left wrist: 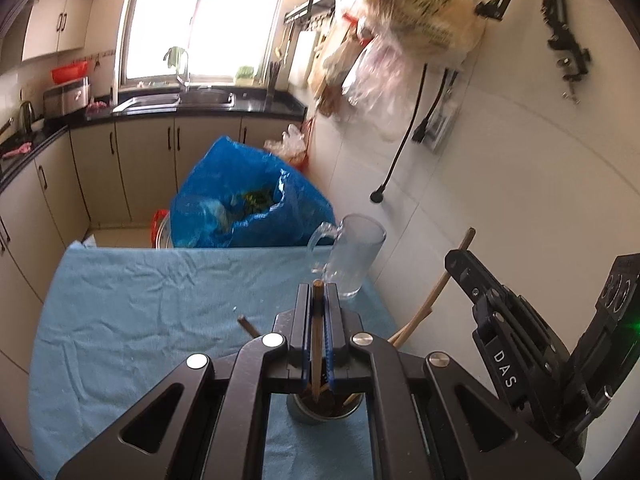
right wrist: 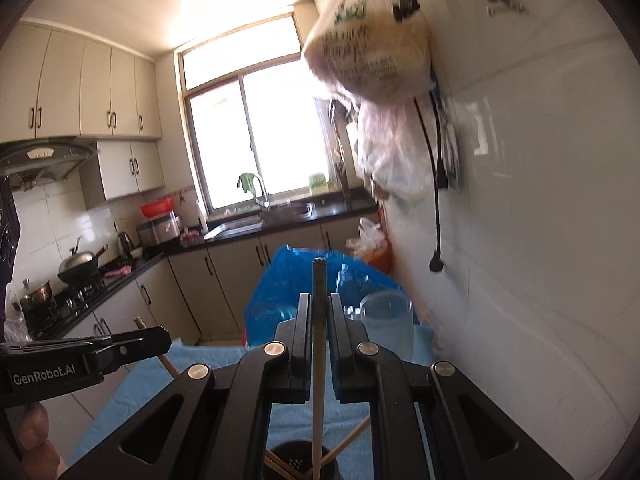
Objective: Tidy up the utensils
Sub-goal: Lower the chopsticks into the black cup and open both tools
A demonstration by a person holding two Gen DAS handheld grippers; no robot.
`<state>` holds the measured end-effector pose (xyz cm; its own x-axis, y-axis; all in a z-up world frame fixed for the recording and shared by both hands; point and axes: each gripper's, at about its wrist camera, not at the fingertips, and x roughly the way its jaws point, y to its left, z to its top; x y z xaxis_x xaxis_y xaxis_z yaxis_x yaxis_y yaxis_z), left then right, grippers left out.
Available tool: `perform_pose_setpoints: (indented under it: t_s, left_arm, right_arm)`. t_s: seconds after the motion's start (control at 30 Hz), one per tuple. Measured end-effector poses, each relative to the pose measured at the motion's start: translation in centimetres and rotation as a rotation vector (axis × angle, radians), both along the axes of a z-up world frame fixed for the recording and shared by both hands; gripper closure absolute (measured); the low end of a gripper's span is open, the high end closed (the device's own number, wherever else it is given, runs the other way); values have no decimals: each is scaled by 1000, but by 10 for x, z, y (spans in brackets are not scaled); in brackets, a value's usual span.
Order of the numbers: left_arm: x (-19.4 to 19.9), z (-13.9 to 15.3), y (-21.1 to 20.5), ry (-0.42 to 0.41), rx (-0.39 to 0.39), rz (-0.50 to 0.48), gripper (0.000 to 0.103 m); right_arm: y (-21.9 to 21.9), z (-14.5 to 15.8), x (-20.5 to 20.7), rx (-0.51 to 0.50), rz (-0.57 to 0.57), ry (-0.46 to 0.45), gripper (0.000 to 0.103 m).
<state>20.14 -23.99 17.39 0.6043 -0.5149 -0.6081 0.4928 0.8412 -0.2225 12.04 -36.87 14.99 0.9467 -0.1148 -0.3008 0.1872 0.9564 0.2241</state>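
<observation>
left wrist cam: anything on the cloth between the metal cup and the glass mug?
Nothing lies on it. In the left wrist view the blue cloth between cup and mug is bare; only the left gripper, shut on a chopstick, hangs over it.

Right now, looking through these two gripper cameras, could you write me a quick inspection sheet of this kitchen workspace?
Surface: table under a wrinkled blue cloth.
Job's things: metal holder with chopsticks; empty glass mug standing by the wall.
Clutter: blue bag behind the table; hanging plastic bags.
Grippers: left gripper shut on a dark chopstick; right gripper shut on a pale chopstick.
Cables: black cord and plug dangling on the wall.
Surroundings: sink, window, cabinets, stove with pots.
</observation>
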Motion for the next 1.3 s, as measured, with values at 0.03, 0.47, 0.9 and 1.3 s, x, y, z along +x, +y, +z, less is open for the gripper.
perform_pose_setpoints:
  t_s: [0.03, 0.47, 0.9, 1.3]
  left_arm:
    - [1, -3, 0, 6, 3, 0, 98]
    - [1, -6, 9, 36, 15, 17, 82]
    - [-52, 26, 80, -44, -54, 52, 67]
    - [-112, -21, 177, 17, 4, 141, 55]
  right_arm:
    - [-1, -6, 2, 2, 5, 17, 95]
    - [-7, -19, 9, 27, 28, 88, 88]
    - [30, 30, -74, -40, 72, -62, 51]
    - [104, -26, -120, -44, 248, 77, 51]
